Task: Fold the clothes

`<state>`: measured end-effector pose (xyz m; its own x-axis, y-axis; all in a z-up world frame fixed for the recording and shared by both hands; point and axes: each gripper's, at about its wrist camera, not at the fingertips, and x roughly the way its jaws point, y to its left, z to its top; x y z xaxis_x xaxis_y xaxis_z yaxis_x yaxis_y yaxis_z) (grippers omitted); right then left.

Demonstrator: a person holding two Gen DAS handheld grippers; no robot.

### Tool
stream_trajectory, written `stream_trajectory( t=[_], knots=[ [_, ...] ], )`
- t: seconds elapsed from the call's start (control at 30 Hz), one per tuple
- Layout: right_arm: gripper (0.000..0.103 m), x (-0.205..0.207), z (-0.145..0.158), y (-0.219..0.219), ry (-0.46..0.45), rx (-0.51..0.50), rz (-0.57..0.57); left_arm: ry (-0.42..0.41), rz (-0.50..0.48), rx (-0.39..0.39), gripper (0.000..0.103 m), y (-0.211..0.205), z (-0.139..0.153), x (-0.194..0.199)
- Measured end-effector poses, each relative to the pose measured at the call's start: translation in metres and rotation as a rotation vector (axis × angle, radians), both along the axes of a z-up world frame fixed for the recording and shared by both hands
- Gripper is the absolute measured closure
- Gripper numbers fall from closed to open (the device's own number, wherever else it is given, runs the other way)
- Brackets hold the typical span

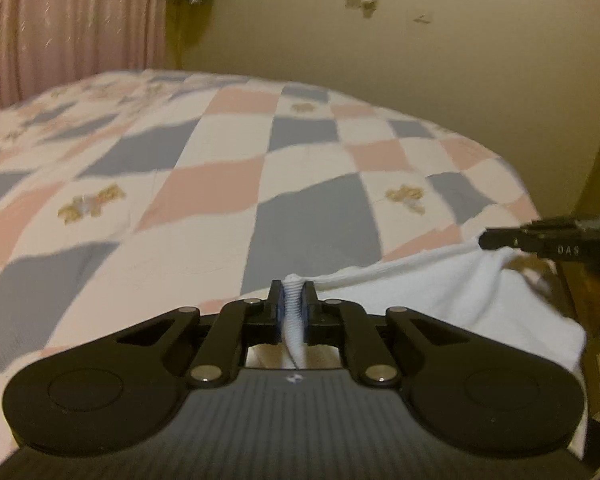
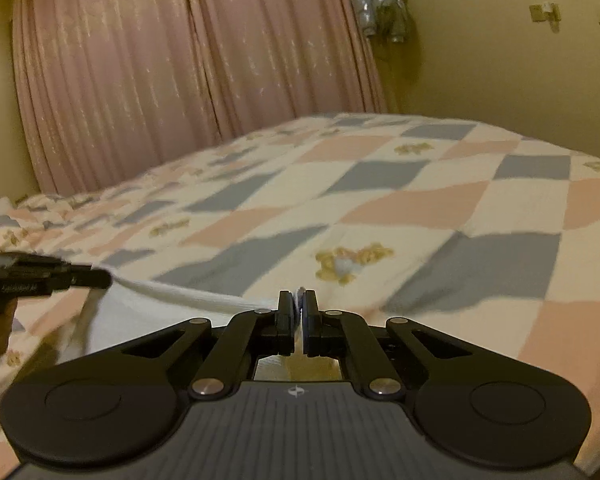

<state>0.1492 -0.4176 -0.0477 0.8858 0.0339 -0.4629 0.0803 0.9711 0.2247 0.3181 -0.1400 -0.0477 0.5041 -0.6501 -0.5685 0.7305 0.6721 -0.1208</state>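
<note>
both claws grip: left gripper (image 1: 293, 306) pinches the bunched edge of a white garment (image 1: 440, 296), right gripper (image 2: 298, 312) nips its other end. cloth hangs taut between them above the checked quilt (image 1: 204, 184). likely mid-carry; next, lay it flat, evenly.

Domestic bedroom: bed under a checked quilt (image 2: 380, 200), pink curtain (image 2: 180, 72), yellowish wall (image 1: 420, 48).
</note>
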Motion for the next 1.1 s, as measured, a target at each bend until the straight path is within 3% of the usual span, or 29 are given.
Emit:
stream_trajectory(
  t=[0.13, 0.3, 0.4, 0.57, 0.7, 0.8, 0.87, 0.9, 0.93, 0.97, 1.1],
  knots=[
    [0.099, 0.007, -0.01, -0.002, 0.035, 0.005, -0.016, 0.014, 0.022, 0.01, 0.091, -0.002, -0.005, 0.005],
    [0.098, 0.015, -0.023, -0.004, 0.078, 0.011, -0.035, 0.002, 0.029, 0.008, 0.079, 0.004, 0.002, 0.003],
    [0.083, 0.014, -0.025, -0.006, 0.091, 0.017, -0.054, -0.023, 0.045, -0.002, 0.078, 0.01, 0.009, -0.005],
    [0.083, -0.014, -0.009, -0.01, 0.053, 0.037, -0.079, -0.085, 0.063, -0.016, 0.076, 0.027, 0.022, -0.043],
    [0.082, -0.035, -0.004, 0.002, 0.028, 0.081, -0.067, -0.071, 0.009, 0.016, 0.076, 0.026, 0.014, -0.071],
    [0.08, -0.033, -0.011, 0.018, 0.064, 0.068, -0.027, -0.045, -0.017, 0.045, 0.076, 0.024, 0.002, -0.084],
    [0.071, -0.028, -0.016, 0.024, 0.097, 0.076, -0.014, -0.046, -0.02, 0.075, 0.075, 0.021, -0.008, -0.089],
    [0.07, -0.027, -0.02, 0.026, 0.11, 0.081, -0.011, -0.043, -0.018, 0.078, 0.075, 0.021, -0.011, -0.089],
    [0.072, -0.028, -0.024, 0.027, 0.114, 0.078, -0.014, -0.04, -0.017, 0.075, 0.076, 0.022, -0.012, -0.089],
    [0.087, -0.031, -0.025, 0.027, 0.114, 0.087, -0.012, -0.037, -0.016, 0.072, 0.076, 0.023, -0.013, -0.089],
    [0.098, -0.048, -0.024, 0.027, 0.1, 0.105, -0.006, -0.036, -0.019, 0.072, 0.075, 0.023, -0.013, -0.088]
  ],
)
